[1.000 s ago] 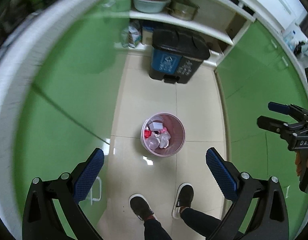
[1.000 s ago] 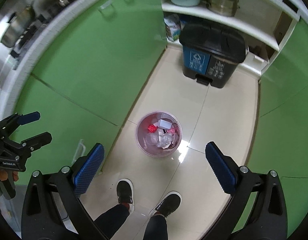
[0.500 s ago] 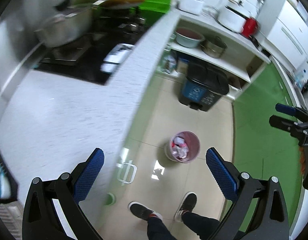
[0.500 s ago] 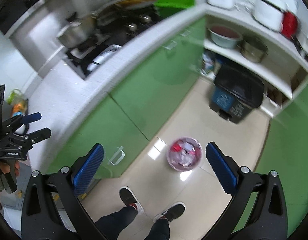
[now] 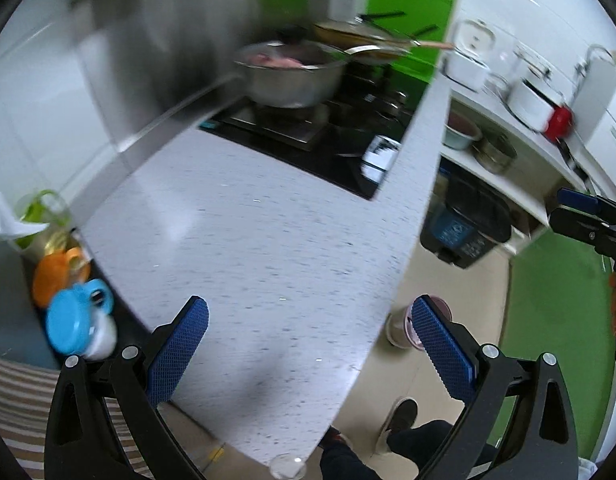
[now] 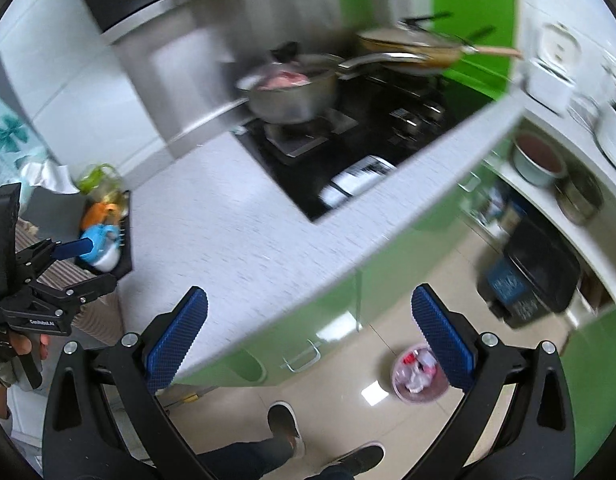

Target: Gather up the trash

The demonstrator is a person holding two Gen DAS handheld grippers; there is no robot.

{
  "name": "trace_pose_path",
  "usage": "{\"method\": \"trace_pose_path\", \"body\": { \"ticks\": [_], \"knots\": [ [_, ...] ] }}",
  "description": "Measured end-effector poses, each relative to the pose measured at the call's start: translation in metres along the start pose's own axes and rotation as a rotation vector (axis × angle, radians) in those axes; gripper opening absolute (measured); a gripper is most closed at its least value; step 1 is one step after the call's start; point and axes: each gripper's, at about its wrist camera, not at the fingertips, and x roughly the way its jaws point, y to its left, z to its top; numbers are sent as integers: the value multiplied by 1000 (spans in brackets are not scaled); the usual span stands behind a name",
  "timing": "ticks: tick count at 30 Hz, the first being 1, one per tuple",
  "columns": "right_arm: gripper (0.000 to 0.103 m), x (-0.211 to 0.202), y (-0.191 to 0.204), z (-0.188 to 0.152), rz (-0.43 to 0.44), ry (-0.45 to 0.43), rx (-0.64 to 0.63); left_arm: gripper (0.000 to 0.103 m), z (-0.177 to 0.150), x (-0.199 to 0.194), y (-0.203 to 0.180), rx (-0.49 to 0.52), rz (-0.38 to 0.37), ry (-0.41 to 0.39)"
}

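A pink waste bin (image 6: 415,376) full of crumpled trash stands on the tiled floor below the counter; in the left wrist view only part of the bin (image 5: 403,326) shows past the counter edge. My left gripper (image 5: 308,344) is open and empty above the white speckled counter (image 5: 268,240). My right gripper (image 6: 308,340) is open and empty over the counter's front edge (image 6: 268,280). Each gripper shows at the side of the other's view, the right gripper (image 5: 583,216) and the left gripper (image 6: 64,264).
A black stove (image 6: 347,140) carries a steel pot (image 6: 292,96) and a pan (image 6: 411,50). A black pedal bin (image 6: 535,280) stands by the open shelves. Bottles and a blue-lidded jar (image 5: 74,320) crowd the counter's left end. Green cabinet doors (image 6: 387,280) face the floor.
Both grippers have swung up from the floor and the pink bin to the counter top and stove. Both stay open and empty.
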Motion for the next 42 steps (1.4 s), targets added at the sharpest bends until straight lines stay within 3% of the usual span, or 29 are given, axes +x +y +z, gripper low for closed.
{"method": "trace_pose_path", "body": {
  "ticks": [10, 15, 24, 35, 42],
  "knots": [
    [100, 35, 57, 47, 147, 26, -221, 98, -1, -18, 28, -173, 114, -39],
    [100, 47, 65, 68, 225, 39, -331, 98, -1, -21, 30, -287, 187, -51],
    [100, 56, 67, 93, 309, 46, -432, 98, 7, -30, 24, -357, 275, -92],
    [100, 61, 71, 98, 320, 43, -437, 98, 11, -34, 26, -362, 262, -106],
    [100, 62, 72, 96, 305, 48, -420, 98, 10, -30, 33, -378, 207, -77]
  ]
}}
